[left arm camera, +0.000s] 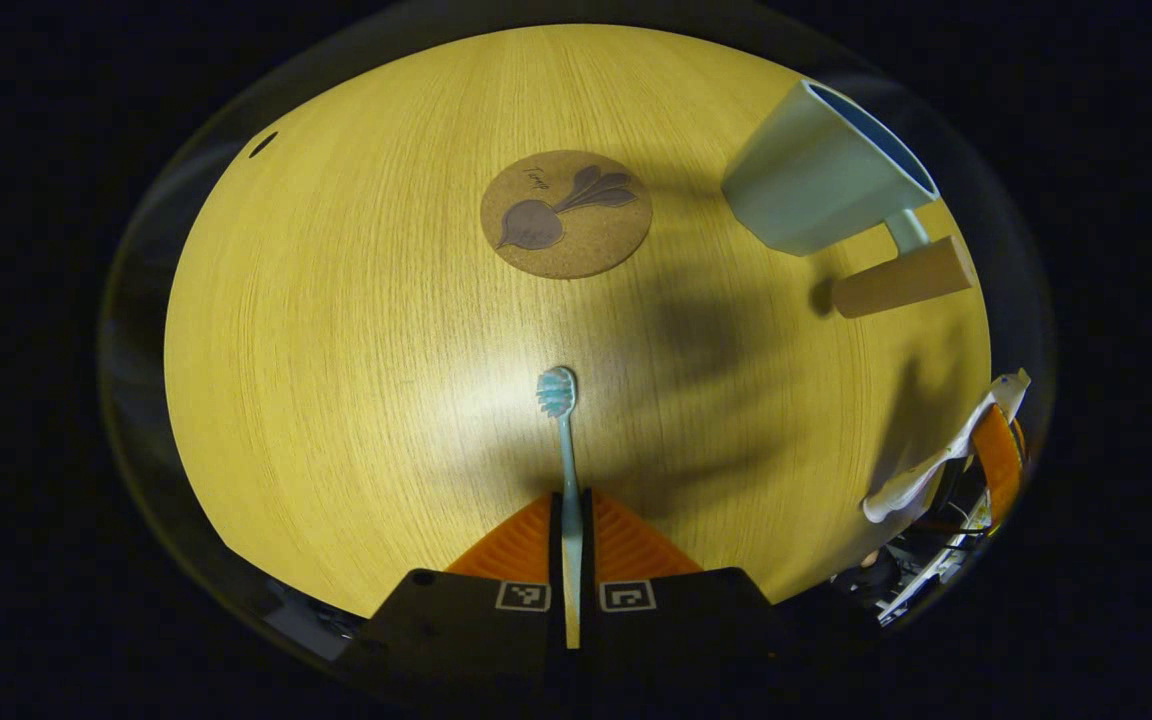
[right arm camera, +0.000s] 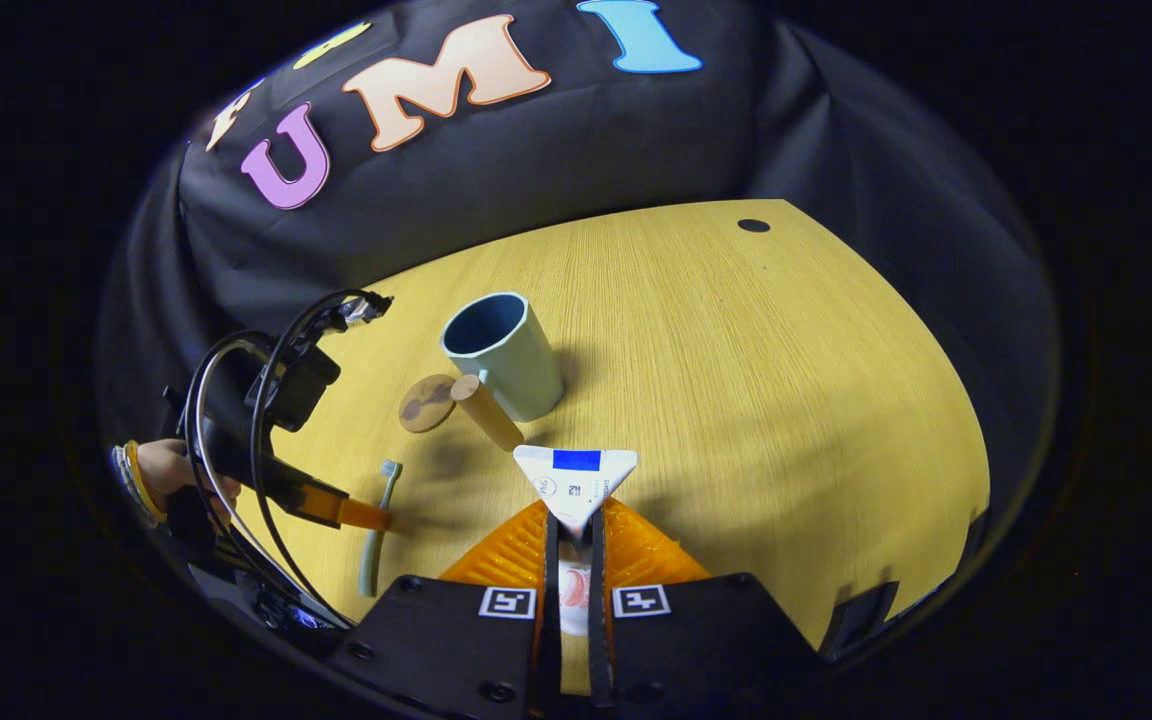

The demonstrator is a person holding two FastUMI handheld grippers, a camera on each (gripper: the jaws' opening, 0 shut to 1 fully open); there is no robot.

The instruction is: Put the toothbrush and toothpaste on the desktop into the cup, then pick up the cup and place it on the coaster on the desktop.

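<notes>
A pale blue toothbrush [left arm camera: 568, 470] lies on the wooden desktop [left arm camera: 336, 350], bristles pointing away. My left gripper [left arm camera: 571, 497] is shut on its handle from above. The white toothpaste tube [right arm camera: 576, 480] sticks up between the fingers of my right gripper [right arm camera: 574, 518], which is shut on it above the table. A light blue cup [right arm camera: 504, 352] with a wooden handle [right arm camera: 487, 411] stands upright and empty beyond it. The round cork coaster [left arm camera: 566, 213] lies flat left of the cup [left arm camera: 816, 175]. In the right gripper view the left gripper [right arm camera: 366, 515] holds the toothbrush [right arm camera: 376, 540] beside the coaster [right arm camera: 426, 403].
A hand [right arm camera: 171, 470] and looping black cables [right arm camera: 236, 400] sit behind the left gripper. The right gripper [left arm camera: 991, 455] with the tube [left arm camera: 921, 478] hangs at the table's right edge. A small dark hole [right arm camera: 753, 225] marks the far corner. Black cloth walls the desk.
</notes>
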